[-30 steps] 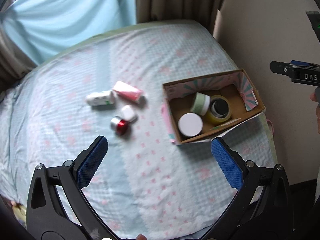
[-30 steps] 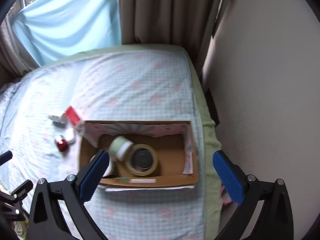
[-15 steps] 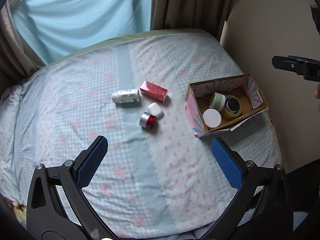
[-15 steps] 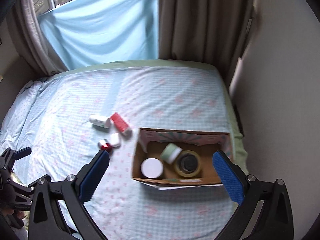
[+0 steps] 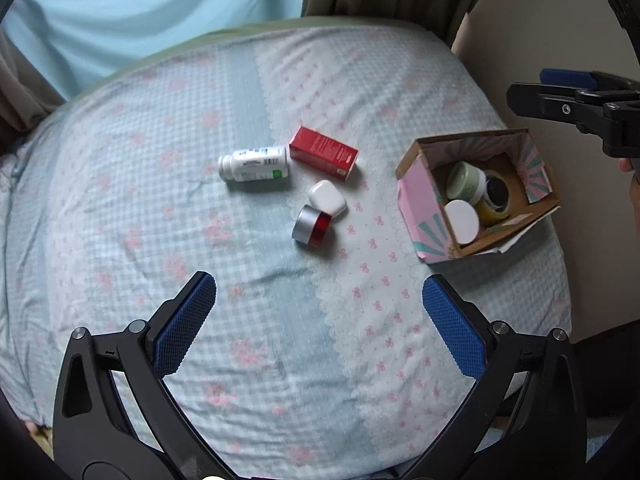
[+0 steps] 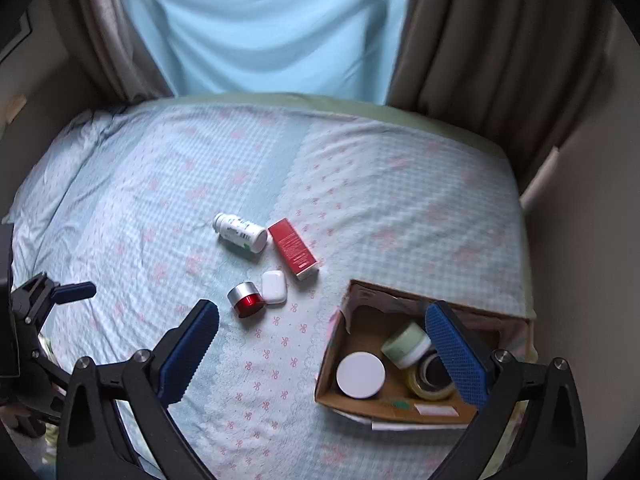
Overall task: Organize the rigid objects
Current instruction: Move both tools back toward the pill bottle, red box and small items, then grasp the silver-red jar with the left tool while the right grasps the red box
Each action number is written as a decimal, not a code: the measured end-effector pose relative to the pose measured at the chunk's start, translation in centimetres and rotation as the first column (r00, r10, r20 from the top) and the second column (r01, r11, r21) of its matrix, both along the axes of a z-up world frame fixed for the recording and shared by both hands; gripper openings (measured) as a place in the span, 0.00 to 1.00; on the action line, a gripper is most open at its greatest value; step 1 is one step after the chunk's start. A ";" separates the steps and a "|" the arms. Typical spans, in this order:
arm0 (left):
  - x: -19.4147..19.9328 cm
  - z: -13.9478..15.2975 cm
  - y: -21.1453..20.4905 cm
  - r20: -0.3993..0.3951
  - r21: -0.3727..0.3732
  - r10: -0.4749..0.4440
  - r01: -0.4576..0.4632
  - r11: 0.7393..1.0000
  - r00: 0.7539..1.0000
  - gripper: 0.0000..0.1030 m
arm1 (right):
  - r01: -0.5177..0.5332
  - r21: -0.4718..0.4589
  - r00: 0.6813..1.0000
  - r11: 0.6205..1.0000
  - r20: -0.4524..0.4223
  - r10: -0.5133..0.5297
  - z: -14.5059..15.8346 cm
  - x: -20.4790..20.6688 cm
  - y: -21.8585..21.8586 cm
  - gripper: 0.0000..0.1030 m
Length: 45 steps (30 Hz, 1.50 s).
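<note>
Left hand-held gripper point(image 5: 318, 310) wide open, empty; right hand-held gripper point(image 6: 322, 338) likewise

The bedsheet point(image 5: 248, 280) is soft, wrinkled matt cloth. The box point(image 6: 352, 392) is plain brown cardboard with printed paper outside. The bottle point(image 5: 256, 163) and the white case point(image 5: 326, 197) look like smooth plastic; the small jar point(image 5: 312, 225) has a brushed-metal lid and glossy red body.
</note>
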<state>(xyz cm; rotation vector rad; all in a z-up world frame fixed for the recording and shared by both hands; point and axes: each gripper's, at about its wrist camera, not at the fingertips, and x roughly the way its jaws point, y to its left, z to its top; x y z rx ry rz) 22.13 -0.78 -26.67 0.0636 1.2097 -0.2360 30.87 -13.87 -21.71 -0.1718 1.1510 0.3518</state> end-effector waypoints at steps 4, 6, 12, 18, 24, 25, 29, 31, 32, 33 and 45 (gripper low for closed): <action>2.6 -4.5 0.5 -0.055 -0.010 0.026 -0.027 1.000 0.998 1.00 | -0.095 -0.050 0.995 0.994 -0.048 0.093 -4.8 2.8 2.4 1.00; 3.8 -6.9 0.8 -0.078 -0.024 0.056 -0.058 0.998 0.995 1.00 | -0.141 -0.063 0.987 0.988 -0.084 0.136 -7.5 4.4 3.2 1.00; 6.5 -13.2 1.0 -0.105 -0.029 0.099 -0.102 0.994 0.990 0.99 | -0.277 -0.114 0.950 0.954 -0.179 0.255 -14.7 9.1 5.8 1.00; 8.3 -17.8 -0.5 -0.093 0.048 0.034 -0.029 0.998 0.995 0.91 | -0.369 -0.121 0.913 0.921 -0.234 0.335 -20.3 12.2 8.1 1.00; 9.2 -20.3 -2.4 -0.099 0.093 -0.057 0.067 0.993 0.993 0.78 | -0.436 -0.115 0.873 0.893 -0.294 0.389 -24.3 13.7 9.7 0.92; 9.3 -20.7 -2.7 -0.107 0.095 -0.071 0.081 0.992 0.992 0.76 | -0.444 -0.111 0.866 0.889 -0.309 0.393 -25.0 13.9 9.9 0.92; 9.6 -21.8 -3.7 -0.125 0.111 -0.100 0.114 0.987 0.987 0.65 | -0.468 -0.109 0.849 0.877 -0.332 0.412 -26.5 14.1 10.5 0.81; 9.8 -22.1 -4.0 -0.134 0.114 -0.108 0.124 0.986 0.985 0.57 | -0.470 -0.100 0.844 0.877 -0.342 0.413 -26.9 14.2 10.8 0.77; 9.9 -22.3 -4.2 -0.139 0.114 -0.114 0.130 0.985 0.984 0.55 | -0.468 -0.096 0.843 0.878 -0.346 0.412 -27.1 14.3 10.8 0.73; 10.0 -22.3 -4.3 -0.140 0.115 -0.118 0.134 0.984 0.983 0.52 | -0.467 -0.095 0.843 0.879 -0.348 0.410 -27.2 14.3 10.9 0.72; 11.0 -22.4 -5.4 -0.127 0.128 -0.139 0.155 0.980 0.982 0.39 | -0.442 -0.122 0.858 0.889 -0.345 0.379 -28.0 15.7 12.0 0.39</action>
